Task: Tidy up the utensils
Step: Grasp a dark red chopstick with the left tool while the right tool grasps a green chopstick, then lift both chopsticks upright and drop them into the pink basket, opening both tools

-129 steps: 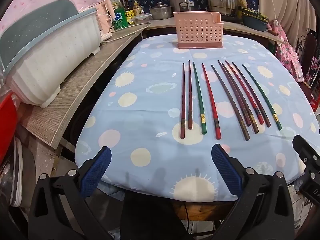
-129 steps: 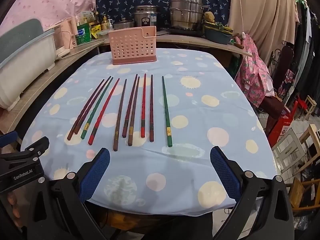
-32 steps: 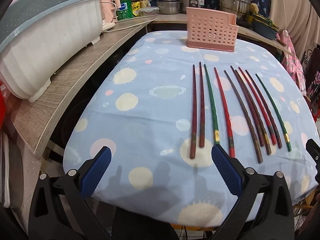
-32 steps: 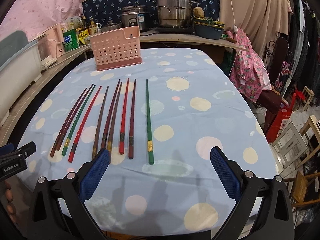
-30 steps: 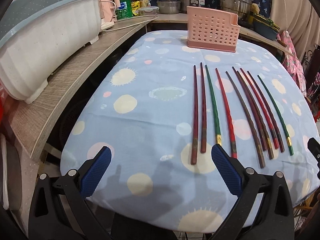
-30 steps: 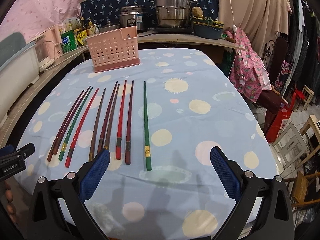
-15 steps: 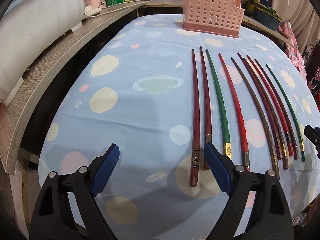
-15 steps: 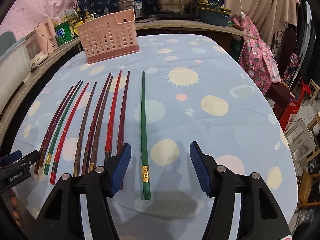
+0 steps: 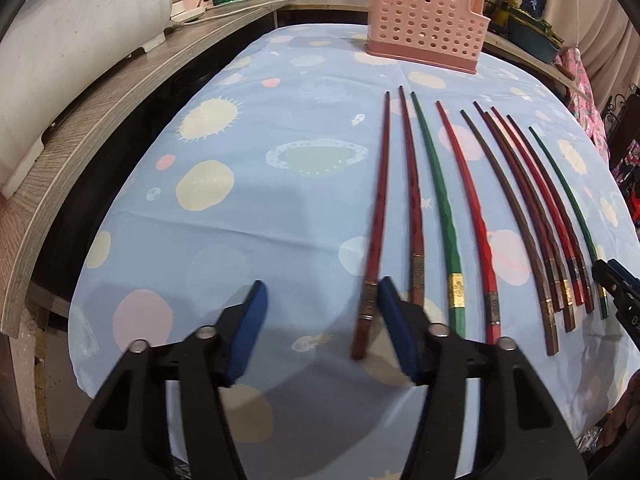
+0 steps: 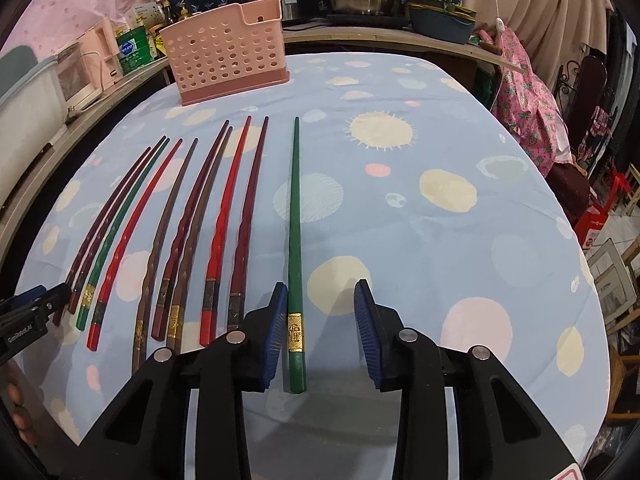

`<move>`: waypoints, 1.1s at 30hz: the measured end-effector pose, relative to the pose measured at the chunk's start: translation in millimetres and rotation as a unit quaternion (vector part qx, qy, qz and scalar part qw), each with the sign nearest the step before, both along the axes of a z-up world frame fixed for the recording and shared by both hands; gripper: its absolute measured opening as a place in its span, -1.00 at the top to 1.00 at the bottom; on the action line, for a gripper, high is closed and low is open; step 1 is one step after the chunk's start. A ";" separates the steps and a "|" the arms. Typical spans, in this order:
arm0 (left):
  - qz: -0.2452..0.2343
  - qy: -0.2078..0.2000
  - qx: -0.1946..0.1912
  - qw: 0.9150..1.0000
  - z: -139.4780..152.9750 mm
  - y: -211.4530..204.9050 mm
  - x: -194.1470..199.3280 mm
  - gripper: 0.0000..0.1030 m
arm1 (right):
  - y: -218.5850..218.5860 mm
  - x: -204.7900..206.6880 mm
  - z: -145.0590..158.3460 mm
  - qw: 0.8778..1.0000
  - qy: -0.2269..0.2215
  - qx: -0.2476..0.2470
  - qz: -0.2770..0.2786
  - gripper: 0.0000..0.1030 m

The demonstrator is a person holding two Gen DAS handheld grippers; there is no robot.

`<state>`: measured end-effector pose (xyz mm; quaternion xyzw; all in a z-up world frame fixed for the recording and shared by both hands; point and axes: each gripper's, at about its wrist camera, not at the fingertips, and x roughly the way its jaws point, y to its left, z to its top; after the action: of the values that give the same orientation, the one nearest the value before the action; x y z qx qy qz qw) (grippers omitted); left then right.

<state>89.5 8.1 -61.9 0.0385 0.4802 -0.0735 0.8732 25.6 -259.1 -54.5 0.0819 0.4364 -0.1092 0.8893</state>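
Observation:
Several red, brown and green chopsticks lie side by side on the blue dotted tablecloth (image 9: 248,208). A pink perforated utensil holder (image 9: 426,36) stands at the far end; it also shows in the right wrist view (image 10: 230,58). My left gripper (image 9: 320,320) is open, low over the cloth, with the butt of the leftmost dark red chopstick (image 9: 374,248) between its fingers, close to the right one. My right gripper (image 10: 320,332) is open, with the butt of the rightmost green chopstick (image 10: 295,240) between its fingers, next to the left one.
A wooden counter (image 9: 88,120) runs along the left with a white dish rack (image 9: 60,40), bottles and a pink appliance. Pots and a blue bowl (image 10: 440,20) stand on the back shelf. Clothes and stools are past the table's right edge.
Both grippers have moved forward and down towards the chopstick ends and have narrowed. The outermost chopsticks now lie between the fingers. The chopsticks have not moved.

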 end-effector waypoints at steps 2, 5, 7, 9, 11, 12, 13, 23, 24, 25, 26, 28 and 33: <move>-0.008 0.000 -0.003 1.000 1.5 -2.7 -0.7 0.55 | -2.7 -1.0 0.3 1.000 0.000 0.007 0.001 0.66; -0.020 0.010 -0.019 1.000 3.0 -3.1 0.0 0.82 | -5.7 -2.3 0.9 1.000 0.003 0.017 0.004 0.84; -0.020 0.018 -0.034 0.999 5.1 -1.0 1.5 0.86 | -6.8 -3.8 3.6 1.000 0.002 0.027 0.006 0.85; -0.015 0.015 -0.040 0.999 11.2 1.8 1.9 0.87 | -6.7 -6.4 10.8 1.000 -0.006 0.028 0.007 0.86; -0.012 0.009 -0.045 0.999 21.1 5.1 1.6 0.87 | -7.6 -7.8 21.4 0.999 -0.015 0.032 0.008 0.86; -0.012 0.006 -0.049 0.999 26.5 6.6 1.9 0.87 | -8.3 -8.0 27.5 0.999 -0.021 0.036 0.008 0.86; -0.011 0.003 -0.054 0.998 32.7 8.4 2.3 0.87 | -9.0 -7.9 35.4 0.999 -0.028 0.039 0.010 0.86; -0.010 -0.075 -0.082 0.994 121.2 18.5 30.0 0.87 | -25.1 18.2 137.4 0.991 -0.127 0.030 0.016 0.86; -0.009 -0.085 -0.086 0.993 132.0 18.2 37.2 0.87 | -29.1 24.4 147.1 0.990 -0.136 0.035 0.015 0.86; -0.008 -0.092 -0.088 0.992 140.7 17.0 44.3 0.87 | -32.3 30.1 155.6 0.989 -0.145 0.040 0.015 0.86; -0.009 -0.099 -0.091 0.991 149.4 15.8 51.4 0.87 | -35.7 37.0 163.8 0.987 -0.153 0.045 0.014 0.86; -0.008 -0.115 -0.098 0.989 169.2 12.8 67.9 0.87 | -40.0 51.0 179.9 0.985 -0.169 0.046 0.013 0.86; -0.005 -0.146 -0.119 0.982 213.3 2.8 106.0 0.87 | -47.3 86.2 211.5 0.978 -0.200 0.057 0.013 0.86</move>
<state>195.5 10.9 151.4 -0.0534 0.3356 -0.1278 0.9318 111.9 -306.5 157.0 0.1476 0.2558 -0.0541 0.9539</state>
